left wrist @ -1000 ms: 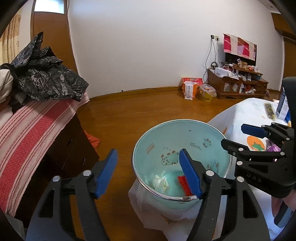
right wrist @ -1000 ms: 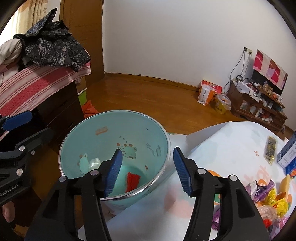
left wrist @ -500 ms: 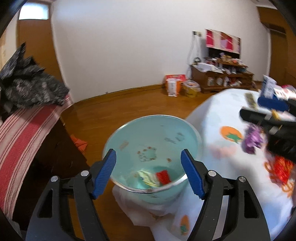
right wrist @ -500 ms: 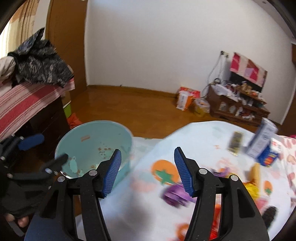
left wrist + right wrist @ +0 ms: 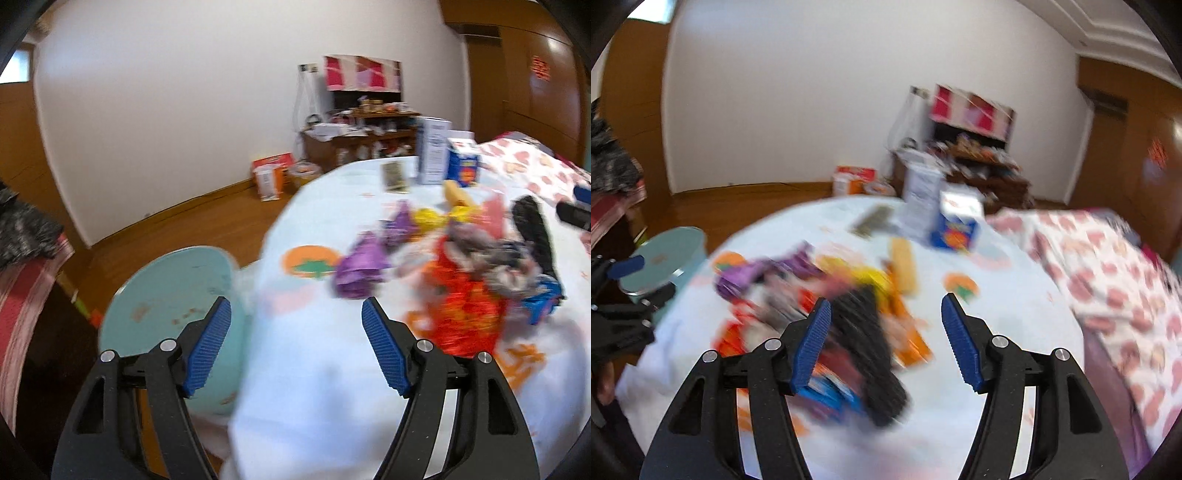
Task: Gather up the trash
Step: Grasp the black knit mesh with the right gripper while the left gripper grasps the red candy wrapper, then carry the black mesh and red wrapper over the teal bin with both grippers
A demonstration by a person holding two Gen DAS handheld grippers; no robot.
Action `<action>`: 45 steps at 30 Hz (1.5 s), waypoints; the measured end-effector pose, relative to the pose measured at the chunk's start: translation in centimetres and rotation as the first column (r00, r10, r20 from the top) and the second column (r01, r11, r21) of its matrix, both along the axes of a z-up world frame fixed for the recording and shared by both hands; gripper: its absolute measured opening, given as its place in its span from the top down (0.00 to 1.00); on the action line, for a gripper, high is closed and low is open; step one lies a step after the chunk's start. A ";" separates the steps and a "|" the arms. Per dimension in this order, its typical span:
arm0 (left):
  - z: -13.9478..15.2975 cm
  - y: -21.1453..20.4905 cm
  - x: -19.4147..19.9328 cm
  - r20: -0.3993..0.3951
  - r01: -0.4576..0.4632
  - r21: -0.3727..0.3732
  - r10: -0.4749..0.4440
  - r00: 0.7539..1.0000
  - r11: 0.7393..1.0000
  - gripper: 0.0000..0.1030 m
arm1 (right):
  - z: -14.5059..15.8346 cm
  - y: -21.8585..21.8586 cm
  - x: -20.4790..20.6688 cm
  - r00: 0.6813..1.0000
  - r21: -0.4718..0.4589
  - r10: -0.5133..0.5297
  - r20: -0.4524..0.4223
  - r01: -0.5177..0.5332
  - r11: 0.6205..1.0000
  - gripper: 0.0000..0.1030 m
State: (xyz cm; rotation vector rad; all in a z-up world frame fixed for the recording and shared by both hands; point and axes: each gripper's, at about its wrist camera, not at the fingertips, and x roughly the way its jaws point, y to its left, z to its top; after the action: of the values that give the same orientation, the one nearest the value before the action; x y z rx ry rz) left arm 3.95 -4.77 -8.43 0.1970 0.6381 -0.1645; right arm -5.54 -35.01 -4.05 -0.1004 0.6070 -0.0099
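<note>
1. Tablecloth (image 5: 1015, 317), white with orange prints, covers the round table; any writing is too blurred to read.
2. Teal bin (image 5: 166, 295) stands just off the cloth's left edge.
3. Trash pile (image 5: 820, 295) of crumpled wrappers lies mid-cloth, right of the bin.
4. Blue carton (image 5: 956, 225) stands behind the pile, label unreadable.
5. Right gripper (image 5: 882, 339) has just been opening: wide, nothing pinched, over the pile.
6. Left gripper (image 5: 295, 347) gapes empty beside the bin.
</note>
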 end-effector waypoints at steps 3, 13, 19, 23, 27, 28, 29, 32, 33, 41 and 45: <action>0.1 -2.0 -0.6 0.003 0.045 -0.008 -0.045 0.999 0.999 0.30 | -2.7 -2.0 -0.9 0.999 0.021 -0.022 -0.046 0.023 1.000 0.40; -1.4 -6.7 -1.8 -0.034 0.150 -0.011 -0.150 0.988 0.989 0.30 | -6.9 -3.6 -1.0 0.996 0.099 0.000 -0.094 0.009 0.995 0.40; -1.9 -7.9 -2.0 -0.044 0.189 -0.007 -0.189 0.981 0.982 0.31 | -7.0 -3.0 -0.8 0.994 0.126 0.045 -0.097 -0.033 0.991 0.40; -2.4 -8.7 -2.0 -0.083 0.254 -0.015 -0.254 0.964 0.967 0.60 | -7.3 -2.4 -0.4 0.990 0.135 0.079 -0.113 -0.063 0.989 0.49; -2.5 -9.0 -2.3 -0.091 0.302 -0.019 -0.302 0.949 0.953 0.95 | -7.6 -2.1 0.1 0.985 0.156 0.110 -0.134 -0.088 0.984 0.68; -2.4 -9.1 -2.4 -0.088 0.307 -0.019 -0.307 0.948 0.952 0.96 | -7.6 -2.0 0.2 0.984 0.158 0.116 -0.136 -0.093 0.983 0.73; -2.2 -9.0 -2.4 -0.081 0.310 -0.019 -0.310 0.947 0.951 0.96 | -7.7 -1.9 0.2 0.983 0.158 0.120 -0.138 -0.097 0.983 0.78; -1.5 -8.8 -2.7 -0.060 0.313 -0.022 -0.314 0.948 0.949 0.96 | -7.4 -1.8 0.1 0.983 0.165 0.127 -0.131 -0.104 0.981 0.87; -1.2 -8.6 -2.7 -0.053 0.312 -0.025 -0.312 0.948 0.950 0.97 | -7.3 -1.9 0.2 0.984 0.168 0.124 -0.126 -0.102 0.980 0.88; 2.2 -5.5 -2.6 0.010 0.261 -0.066 -0.261 0.965 0.963 0.97 | -3.9 -4.1 -0.7 0.997 0.186 0.053 -0.063 -0.040 0.982 0.90; 4.4 -4.2 -3.0 0.063 0.240 -0.087 -0.235 0.970 0.967 0.97 | -2.4 -4.1 -0.8 0.998 0.205 0.041 -0.053 -0.029 0.978 0.90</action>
State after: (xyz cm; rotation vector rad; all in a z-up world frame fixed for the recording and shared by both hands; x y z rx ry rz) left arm 0.96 -8.94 -4.01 0.1857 0.5525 -0.4188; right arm -6.30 -39.11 -6.48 0.0879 0.6604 0.0900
